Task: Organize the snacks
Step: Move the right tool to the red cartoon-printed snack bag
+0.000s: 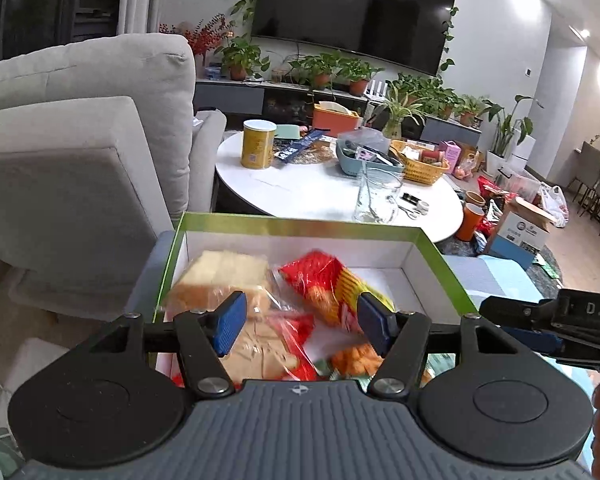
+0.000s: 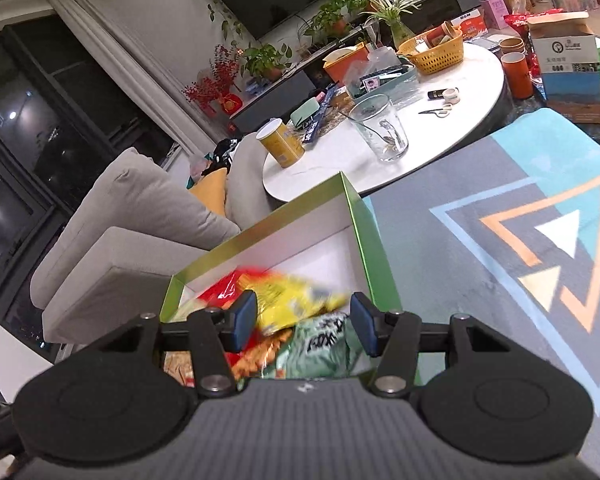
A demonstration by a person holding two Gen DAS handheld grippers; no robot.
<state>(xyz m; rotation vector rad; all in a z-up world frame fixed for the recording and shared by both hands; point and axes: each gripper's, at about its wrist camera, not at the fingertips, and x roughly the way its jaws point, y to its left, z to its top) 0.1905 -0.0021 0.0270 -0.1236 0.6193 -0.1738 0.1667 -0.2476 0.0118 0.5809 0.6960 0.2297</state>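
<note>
Green-rimmed box (image 1: 300,226) already holds several snack packets (image 1: 324,288); left gripper (image 1: 300,322) and right gripper (image 2: 304,322) hover spread, empty

One green box (image 1: 296,225), one glass pitcher (image 1: 377,196), one yellow can (image 1: 258,144), one orange basket (image 1: 422,166), two orange cups (image 2: 516,65)
</note>
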